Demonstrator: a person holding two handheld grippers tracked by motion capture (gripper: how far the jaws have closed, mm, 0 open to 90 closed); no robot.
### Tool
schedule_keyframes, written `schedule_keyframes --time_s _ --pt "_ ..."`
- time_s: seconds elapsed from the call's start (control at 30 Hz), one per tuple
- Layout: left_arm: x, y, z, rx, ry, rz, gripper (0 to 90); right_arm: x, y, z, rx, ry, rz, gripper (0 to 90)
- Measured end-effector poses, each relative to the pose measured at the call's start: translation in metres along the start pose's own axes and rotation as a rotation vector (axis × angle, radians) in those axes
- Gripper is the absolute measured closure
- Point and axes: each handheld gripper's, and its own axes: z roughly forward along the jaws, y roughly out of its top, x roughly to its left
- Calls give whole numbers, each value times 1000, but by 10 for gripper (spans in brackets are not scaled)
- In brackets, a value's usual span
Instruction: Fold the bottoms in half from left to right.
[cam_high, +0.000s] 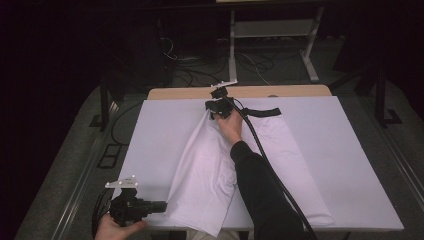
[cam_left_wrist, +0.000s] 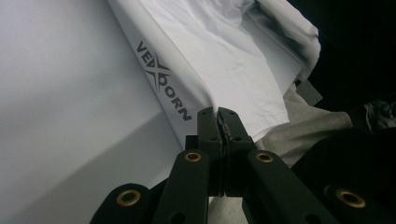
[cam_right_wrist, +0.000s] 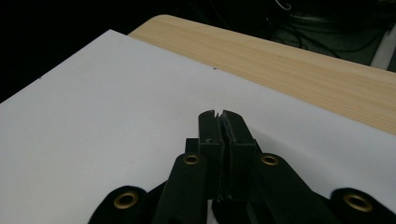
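Table cover (cam_high: 350, 165): white sheet beneath both tongs.
Trousers (cam_high: 210, 170): white, spread between the tongs, one leg folded over.
Right tongs (cam_high: 218, 106): pressed together at the far waistband; whether cloth is caught cannot be told.
Left tongs (cam_left_wrist: 218, 112): pinching the near hem edge.
Risk: thin hem may slip free if pulled against the far hold.
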Motion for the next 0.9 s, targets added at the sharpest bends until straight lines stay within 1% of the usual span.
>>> schedule_keyframes --time_s 0.07,0.1,0.2,0.27,0.3,0.33,0.43,0.5,0.53,0.6,0.67,0.77,0.8,0.9 --pt "-2 1 0 0 -5 14 875 -2 1 -1 3 0 4 857" --pt "-4 3 0 -6 -15 26 875 -6 3 -5 6 -4 -1 857" --pt "-7 5 -1 -18 -25 37 875 -10 5 -8 7 -3 1 857" --pt "-12 9 -1 -33 -29 55 876 -15 7 -13 12 6 17 857" --pt "-14 11 -1 -40 -34 66 876 -15 7 -13 12 6 17 857" --pt "-18 14 0 -47 -48 80 876 -18 8 -15 12 7 21 857" --pt "-25 19 1 -55 -66 99 876 -21 10 -18 12 1 16 857" --pt "-31 22 2 -53 -76 118 876 -23 11 -21 12 2 7 857" --pt "-31 22 2 -53 -76 118 876 -23 11 -21 12 2 7 857" --pt "-36 25 4 -52 -84 137 876 -26 13 -24 11 3 11 857" --pt "-40 29 8 -44 -91 144 878 -28 14 -26 15 3 11 857" --pt "-46 34 16 -29 -108 171 878 -29 15 -28 20 -1 5 857" --pt "-50 38 20 -20 -117 192 878 -30 16 -30 24 -5 -4 857" --pt "-56 43 27 -16 -135 208 878 -33 18 -33 26 -4 -6 857"
